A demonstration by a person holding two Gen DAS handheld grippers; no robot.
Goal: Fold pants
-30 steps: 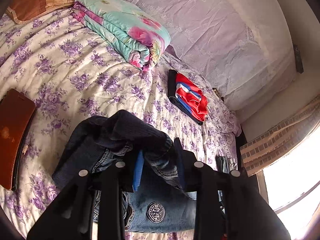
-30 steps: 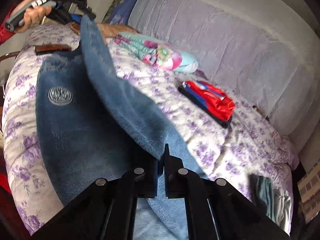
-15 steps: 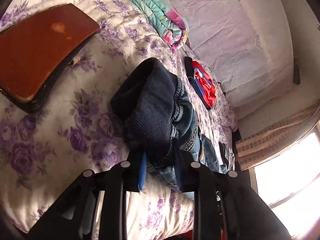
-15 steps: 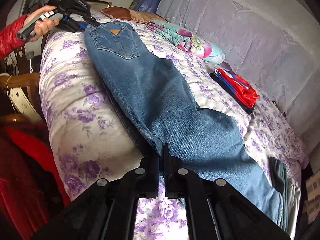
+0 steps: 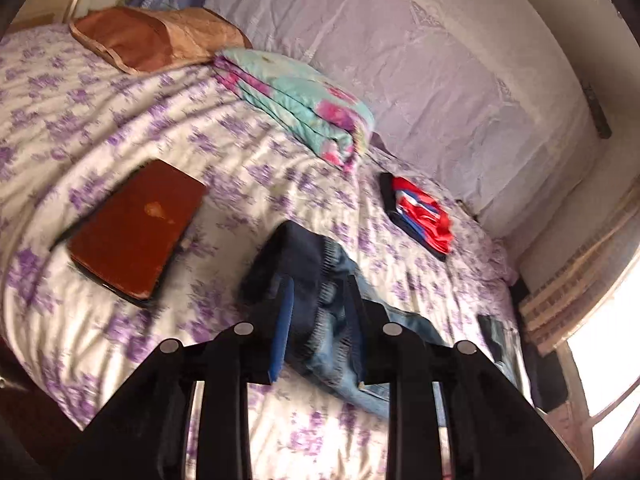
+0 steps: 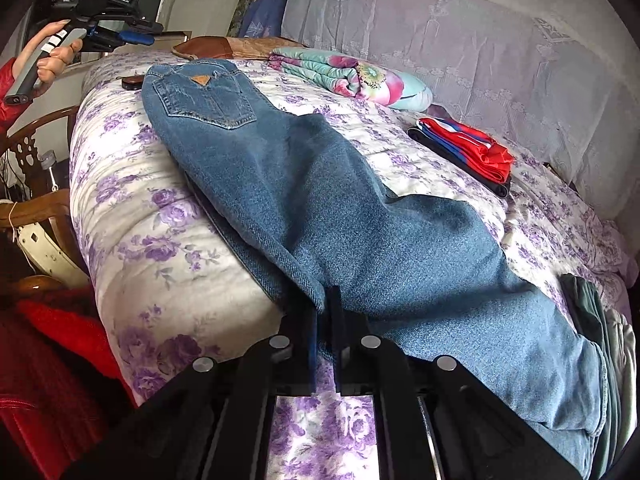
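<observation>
Denim jeans (image 6: 320, 200) lie doubled lengthwise on the bed (image 6: 132, 232); both grippers' fingers clamp them, right gripper (image 6: 324, 320) loosening, left gripper (image 5: 320, 312) at the waistband; align edges before release.

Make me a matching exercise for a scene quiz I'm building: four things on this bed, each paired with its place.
Things:
1. jeans
2. brown case
3. floral quilt
4. red garment

Places:
A. folded, by the headboard cover
B. spread along the bed's near edge
C. flat beside the jeans' waistband
D. folded, next to the brown pillow

Pairs: 1-B, 2-C, 3-D, 4-A
</observation>
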